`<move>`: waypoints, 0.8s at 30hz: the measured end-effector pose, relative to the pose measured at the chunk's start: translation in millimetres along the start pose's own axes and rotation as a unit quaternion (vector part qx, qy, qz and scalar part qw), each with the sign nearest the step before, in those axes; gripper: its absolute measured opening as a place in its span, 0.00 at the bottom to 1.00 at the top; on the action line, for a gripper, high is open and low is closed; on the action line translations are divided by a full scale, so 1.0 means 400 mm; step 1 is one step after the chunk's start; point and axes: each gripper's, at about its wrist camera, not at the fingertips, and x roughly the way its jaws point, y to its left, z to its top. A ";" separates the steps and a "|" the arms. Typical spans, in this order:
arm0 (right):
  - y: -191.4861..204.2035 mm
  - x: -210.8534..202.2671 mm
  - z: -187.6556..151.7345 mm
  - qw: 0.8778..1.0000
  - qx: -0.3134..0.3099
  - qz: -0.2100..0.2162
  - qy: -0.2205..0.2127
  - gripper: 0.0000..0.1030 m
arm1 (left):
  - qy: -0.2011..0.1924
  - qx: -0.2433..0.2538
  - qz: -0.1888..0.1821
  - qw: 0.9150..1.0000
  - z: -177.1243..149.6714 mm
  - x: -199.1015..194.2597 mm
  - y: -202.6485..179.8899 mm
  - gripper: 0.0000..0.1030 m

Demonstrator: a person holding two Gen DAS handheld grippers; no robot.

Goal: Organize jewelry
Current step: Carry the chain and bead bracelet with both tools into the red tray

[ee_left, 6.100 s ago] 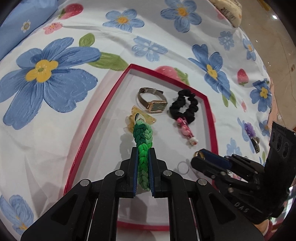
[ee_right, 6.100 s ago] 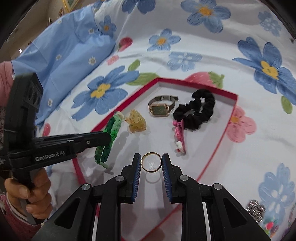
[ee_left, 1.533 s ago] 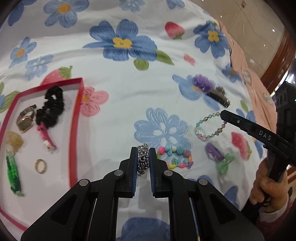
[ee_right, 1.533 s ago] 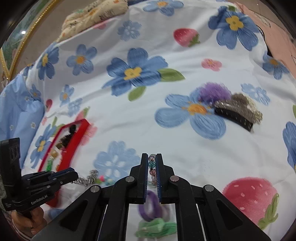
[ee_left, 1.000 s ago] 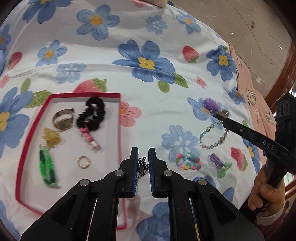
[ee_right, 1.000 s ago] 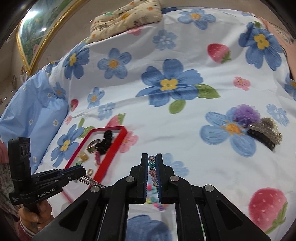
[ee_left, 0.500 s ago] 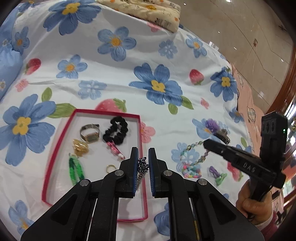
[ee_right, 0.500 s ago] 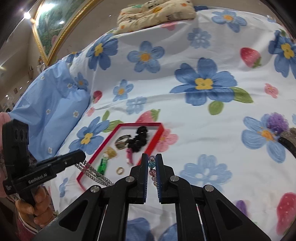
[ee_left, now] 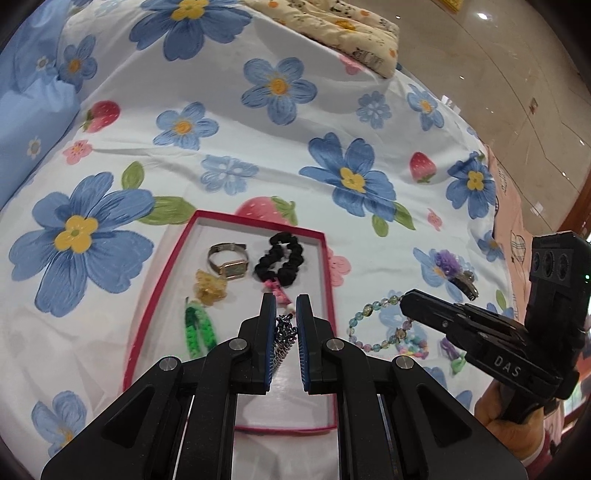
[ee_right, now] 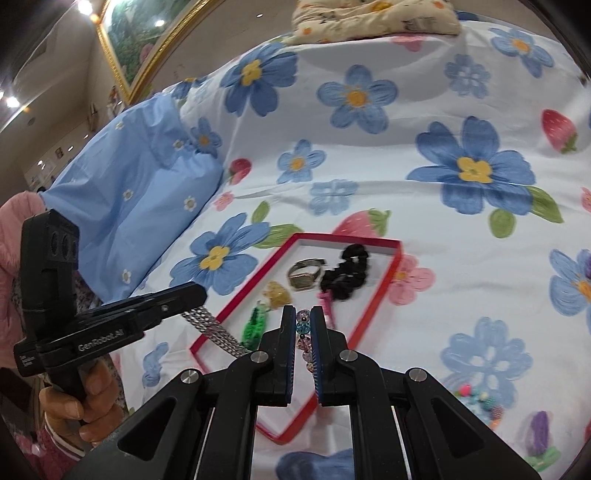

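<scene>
Red tray (ee_left: 158, 295): shallow, white-floored, lying on the floral bedsheet (ee_left: 258, 147). Contents: gold watch (ee_left: 229, 263), black scrunchie (ee_left: 282, 260), pink clip (ee_left: 279, 293) just below the scrunchie, amber claw clip (ee_left: 209, 287), green braided bracelet (ee_left: 198, 328).

Silver chain (ee_left: 282, 341): pinched between your left gripper's (ee_left: 286, 306) fingers, dangling above the tray's near half; the right wrist view shows it hanging from that gripper's tip (ee_right: 212, 326).

Beaded bracelet (ee_left: 375, 325): your right gripper (ee_right: 303, 317) has its fingers pressed on several beads; the loop hangs in the air just right of the tray.

Left on the sheet, right of the tray: pastel bead bracelet (ee_left: 412, 341), purple-and-green bow clip (ee_left: 452, 354), purple flower hair clip (ee_left: 454, 267). Far edge: cream patterned cushion (ee_left: 332, 26); at the left, blue pillow (ee_right: 136, 199).
</scene>
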 end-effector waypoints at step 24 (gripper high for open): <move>0.020 0.238 -0.083 0.995 -0.006 0.001 0.096 0.07 | 0.065 -0.056 0.060 0.994 -0.090 0.138 0.184 0.09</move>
